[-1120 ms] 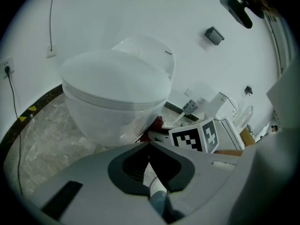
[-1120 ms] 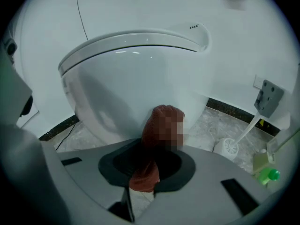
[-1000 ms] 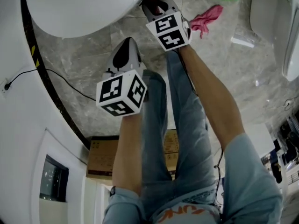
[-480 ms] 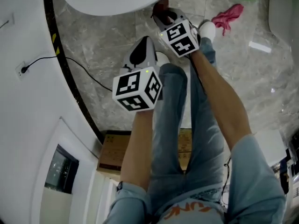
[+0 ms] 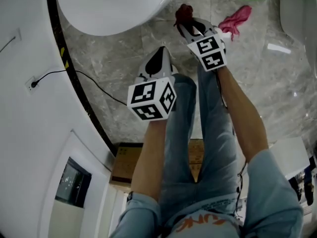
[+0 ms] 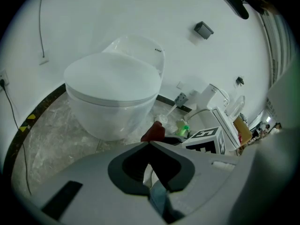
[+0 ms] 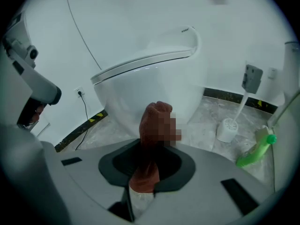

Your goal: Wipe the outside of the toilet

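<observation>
Toilet (image 6: 112, 93): white, lid down, standing on the floor against a white wall; it is ahead of both claws, at the upper left of the head view.
Floor (image 5: 124, 58): grey marble-pattern tiles with a black skirting strip along the wall.
Legs (image 5: 198, 148): the person's own, in blue jeans, between and below the two forearms.
Left claw (image 6: 150, 145): jaws closed together with nothing between them, held low over the floor and pointing at the bowl, well short of it.
Right claw (image 7: 149, 146): jaws clamped on the cloth, further forward than the left one, near the bowl's side.
Dark red cloth (image 7: 152, 125): bunched, sticking up out of the right claw; whether it touches the bowl is unclear.
Pink cloth (image 5: 237, 18): crumpled on the floor, right of the right claw.
Green spray bottle (image 7: 255, 151): lying on the floor.
Toilet brush (image 7: 229, 128): white, upright in its holder by the wall.
</observation>
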Demonstrator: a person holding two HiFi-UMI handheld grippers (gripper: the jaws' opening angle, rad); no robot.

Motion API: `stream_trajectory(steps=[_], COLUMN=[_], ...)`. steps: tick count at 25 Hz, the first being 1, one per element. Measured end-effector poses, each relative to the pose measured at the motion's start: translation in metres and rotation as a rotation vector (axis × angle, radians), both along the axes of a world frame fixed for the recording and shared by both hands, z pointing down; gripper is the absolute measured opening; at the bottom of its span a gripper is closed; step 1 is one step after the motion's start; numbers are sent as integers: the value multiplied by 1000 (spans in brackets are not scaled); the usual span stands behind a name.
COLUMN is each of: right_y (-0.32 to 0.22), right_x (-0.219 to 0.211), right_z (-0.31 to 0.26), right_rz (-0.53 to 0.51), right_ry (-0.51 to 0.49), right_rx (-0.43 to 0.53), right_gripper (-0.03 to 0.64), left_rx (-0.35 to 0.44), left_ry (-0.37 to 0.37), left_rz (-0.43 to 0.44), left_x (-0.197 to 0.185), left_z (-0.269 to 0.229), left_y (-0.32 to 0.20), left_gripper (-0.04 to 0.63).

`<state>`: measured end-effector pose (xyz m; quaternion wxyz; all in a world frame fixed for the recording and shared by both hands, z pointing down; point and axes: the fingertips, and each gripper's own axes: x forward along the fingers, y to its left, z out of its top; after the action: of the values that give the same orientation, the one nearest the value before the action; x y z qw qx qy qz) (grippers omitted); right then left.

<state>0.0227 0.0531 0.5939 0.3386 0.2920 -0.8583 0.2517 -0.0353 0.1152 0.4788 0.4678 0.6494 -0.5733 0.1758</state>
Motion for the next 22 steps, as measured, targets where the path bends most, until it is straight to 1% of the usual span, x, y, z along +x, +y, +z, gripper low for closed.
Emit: stream_trajectory(steps=[2,5,10,14,18,22], right_y=[-11,-27,-64,-92,-120,-142], right_x=[24,53,83,94,95,89], right_z=[1,5,11,17,27,41], right_rz=[43,64,96,98,82,52], right_ry=[12,28,35,34,30,27], right_rx=[-7,-17,-24,-22,-24,-46], right_gripper=[78,78,78,78,77,77], left_rx=[-10,-21,-22,-37,-69,-92], left_ry=[5,16,11,7,-30,-17], left_rz=[15,23,36,32,13,0], left_x=[13,32,59,79,86,92], left_z=[1,3,8,19,30,37], left_y=[-7,-23,-58,-78,-94,-108], left_gripper=[-5,-5,-5,-5,-5,-5])
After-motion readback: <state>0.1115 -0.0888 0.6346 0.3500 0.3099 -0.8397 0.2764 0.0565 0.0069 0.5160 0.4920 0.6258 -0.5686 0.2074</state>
